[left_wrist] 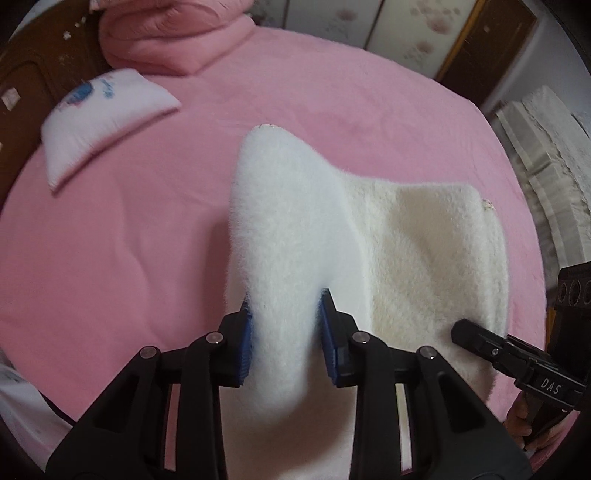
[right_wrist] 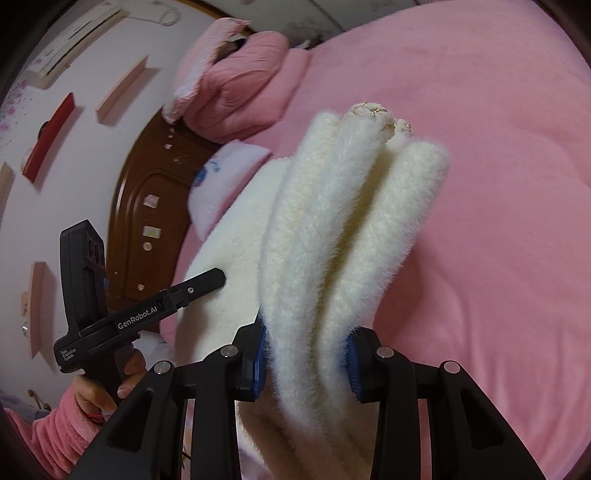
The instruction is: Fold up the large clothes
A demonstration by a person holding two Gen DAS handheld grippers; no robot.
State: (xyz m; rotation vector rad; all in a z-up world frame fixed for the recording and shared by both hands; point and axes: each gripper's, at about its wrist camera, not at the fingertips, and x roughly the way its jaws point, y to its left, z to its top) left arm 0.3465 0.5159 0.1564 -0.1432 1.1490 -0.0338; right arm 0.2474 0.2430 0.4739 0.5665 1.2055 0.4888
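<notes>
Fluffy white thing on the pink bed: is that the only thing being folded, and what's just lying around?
For the job:
fluffy white garment
left gripper, shut on it
right gripper, shut on it

Just lying about:
white pillow
pink quilt bundle
wooden headboard

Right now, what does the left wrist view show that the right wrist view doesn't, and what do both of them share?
Only the left wrist view: the panelled wardrobe doors beyond the bed and pale folded bedding at its right edge.
Only the right wrist view: wall shelves, the person's pink sleeve, and gold-trimmed bunched folds.
Both: the white fluffy garment clamped in the left gripper and right gripper, the pink bed, pink quilt, printed pillow and wooden headboard.
</notes>
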